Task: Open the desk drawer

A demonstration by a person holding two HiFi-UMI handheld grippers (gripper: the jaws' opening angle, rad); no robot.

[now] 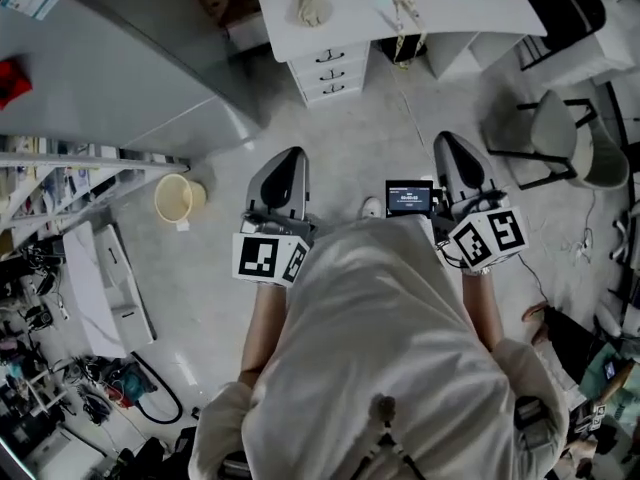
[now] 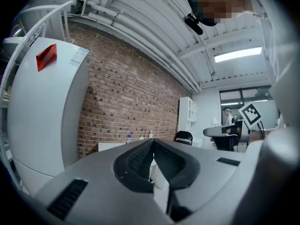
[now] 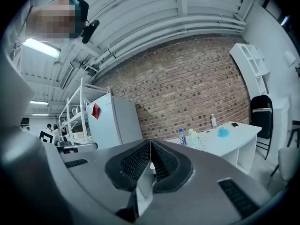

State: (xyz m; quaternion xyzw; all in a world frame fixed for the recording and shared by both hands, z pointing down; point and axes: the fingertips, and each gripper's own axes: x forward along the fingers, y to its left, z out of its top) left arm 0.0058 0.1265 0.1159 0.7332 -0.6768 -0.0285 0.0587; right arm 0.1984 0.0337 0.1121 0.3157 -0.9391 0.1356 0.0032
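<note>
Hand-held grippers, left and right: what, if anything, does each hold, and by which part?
Nothing is held. The left hand-held gripper and the right hand-held gripper both have jaws shut together, empty, away from the white desk drawers.

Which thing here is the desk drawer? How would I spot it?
Find the white desk at the top of the head view. Under its left end stands a white drawer unit: three stacked drawers, each with a dark handle, unlike the plain panels beside it.
</note>
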